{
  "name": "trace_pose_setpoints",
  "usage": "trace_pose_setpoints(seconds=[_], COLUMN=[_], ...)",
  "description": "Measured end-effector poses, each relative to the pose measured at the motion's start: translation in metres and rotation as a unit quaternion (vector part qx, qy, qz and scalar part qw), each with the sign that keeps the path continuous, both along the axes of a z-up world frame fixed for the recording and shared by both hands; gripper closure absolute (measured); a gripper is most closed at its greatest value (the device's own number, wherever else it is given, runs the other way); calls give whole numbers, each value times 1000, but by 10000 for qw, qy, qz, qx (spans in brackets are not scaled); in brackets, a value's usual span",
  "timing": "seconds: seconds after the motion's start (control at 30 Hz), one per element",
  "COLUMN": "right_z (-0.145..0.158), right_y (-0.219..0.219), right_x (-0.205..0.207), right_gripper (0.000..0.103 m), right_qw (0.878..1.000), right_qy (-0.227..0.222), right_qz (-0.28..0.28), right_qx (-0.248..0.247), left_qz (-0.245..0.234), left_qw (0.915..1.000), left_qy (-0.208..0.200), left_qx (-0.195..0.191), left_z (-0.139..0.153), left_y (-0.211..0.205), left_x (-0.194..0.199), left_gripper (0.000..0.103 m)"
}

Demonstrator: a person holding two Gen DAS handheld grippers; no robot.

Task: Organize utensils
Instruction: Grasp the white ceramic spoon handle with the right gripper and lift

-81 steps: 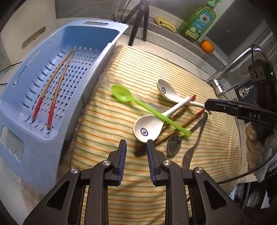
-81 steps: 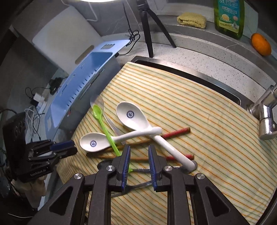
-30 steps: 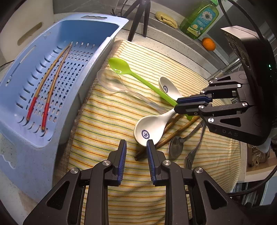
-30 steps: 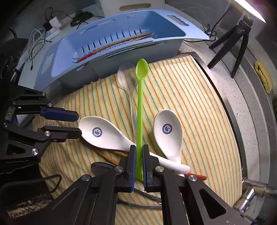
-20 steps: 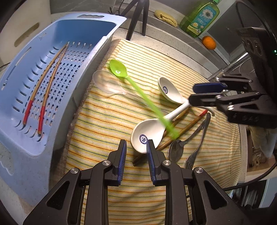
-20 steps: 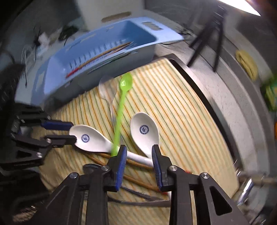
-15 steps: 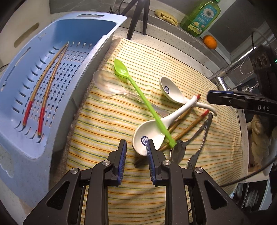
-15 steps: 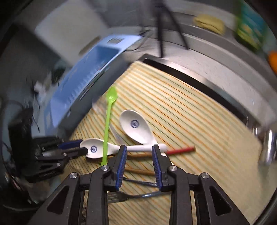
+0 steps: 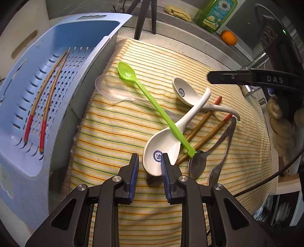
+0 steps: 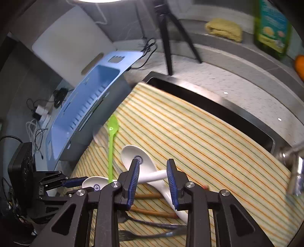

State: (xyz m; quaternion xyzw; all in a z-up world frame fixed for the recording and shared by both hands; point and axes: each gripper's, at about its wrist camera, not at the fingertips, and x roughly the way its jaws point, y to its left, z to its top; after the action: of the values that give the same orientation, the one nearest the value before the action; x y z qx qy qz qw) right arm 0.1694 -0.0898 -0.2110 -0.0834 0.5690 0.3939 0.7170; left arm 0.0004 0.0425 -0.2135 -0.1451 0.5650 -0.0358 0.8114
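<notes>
"DAS" printed on right gripper (image 9: pixel 214 77) arm. Both empty: left gripper (image 9: pixel 149 165) jaws parted above white spoon (image 9: pixel 163 152); right likewise.

Green dish soap bottle (image 9: pixel 215 14), orange (image 9: pixel 228 37) and yellow sponge (image 9: pixel 177 13) on back ledge; black tripod (image 9: pixel 145 17) beside; faucet (image 10: pixel 293 171) right.

Striped cloth (image 9: pixel 121 136) over the sink, scattered with spoons, chopsticks, fork (image 9: pixel 216 171).

Basket (image 9: pixel 114 36) left of left jaws, chopsticks (image 9: pixel 47 95) in it; spoons (image 9: pixel 161 152) ahead on cloth (image 9: pixel 114 133); fork (image 9: pixel 214 172) right.
</notes>
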Motion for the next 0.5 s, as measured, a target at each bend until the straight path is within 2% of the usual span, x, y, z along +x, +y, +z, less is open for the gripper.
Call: trace_pose_setpoints(seconds=[0.2,0.37,0.5], right_z=[-11,-13,-14], right_y=[15,0,-9], right_x=[-15,-26,-35], right_gripper=[76,76,76], right_qw=[9957,9920,9901], right_qy=[218,497,489], right_qz=[806,1075,1230], right_qx=[-409,-442,-472], left_qz=[141,247,219], left_qw=[9998,9995,9996], left_qy=[-32,-66,-40], left_qx=[131,176,163], left_z=[0,1,-1], left_y=[3,8,6], left_x=[1,-1,2], left_gripper=[81,81,81])
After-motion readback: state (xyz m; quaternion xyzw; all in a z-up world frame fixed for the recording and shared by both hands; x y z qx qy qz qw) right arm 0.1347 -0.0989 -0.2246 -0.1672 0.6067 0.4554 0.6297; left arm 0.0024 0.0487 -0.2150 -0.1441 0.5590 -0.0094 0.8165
